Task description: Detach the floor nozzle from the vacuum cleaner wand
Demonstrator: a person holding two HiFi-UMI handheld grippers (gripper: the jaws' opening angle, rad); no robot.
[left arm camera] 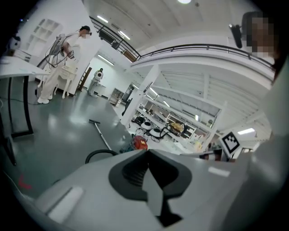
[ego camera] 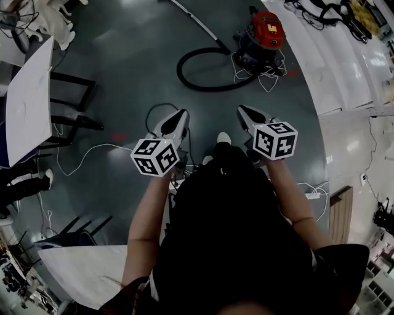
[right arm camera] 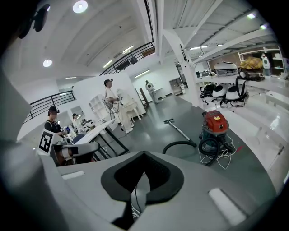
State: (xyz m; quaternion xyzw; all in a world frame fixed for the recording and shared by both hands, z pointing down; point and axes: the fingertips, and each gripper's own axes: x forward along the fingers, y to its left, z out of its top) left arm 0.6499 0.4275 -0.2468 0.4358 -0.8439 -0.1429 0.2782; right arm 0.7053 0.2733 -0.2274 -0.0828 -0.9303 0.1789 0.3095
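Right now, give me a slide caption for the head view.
Left gripper and right gripper, jaws shut and empty, point toward the red vacuum cleaner and its looped black hose.

Bare floor lies open ahead; farther on, a looped black hose, tangled white cord and red vacuum obstruct; a white surface bounds the left.

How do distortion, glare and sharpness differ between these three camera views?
Head view: wide-angle bending at the edges, soft glare patches on the grey floor, and the person's dark clothing shows almost no detail. Left gripper view: the railing curves strongly and the corners are black. Right gripper view: the ceiling lamps are blown out, while the red vacuum cleaner is sharp.
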